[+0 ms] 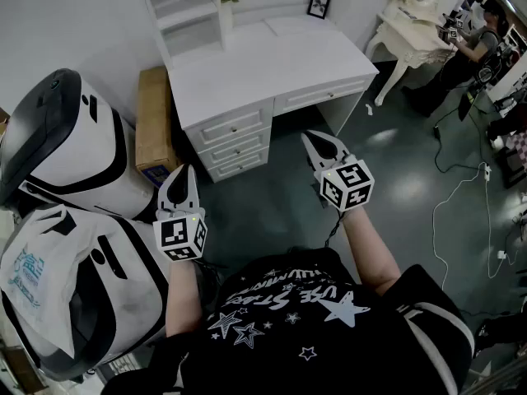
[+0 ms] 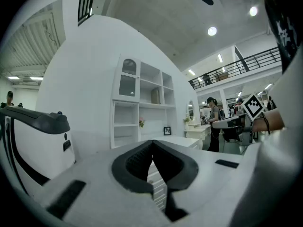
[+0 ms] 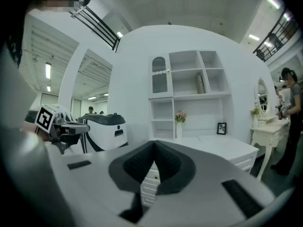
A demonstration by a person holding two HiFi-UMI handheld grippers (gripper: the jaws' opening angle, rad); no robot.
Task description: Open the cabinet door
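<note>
One cabinet door [image 3: 159, 74], arched, closed, at upper left of shelf unit [image 3: 189, 94] over white tabletop [image 1: 263, 60]. Both sets of fingers clenched on nothing: left gripper [image 1: 188, 175], right gripper [image 1: 311, 141], well short of drawers [image 1: 230, 142].

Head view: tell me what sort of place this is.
Probably a staged room set inside a big hall: white desk with shelf unit, dressing table, loose cables on the floor.
</note>
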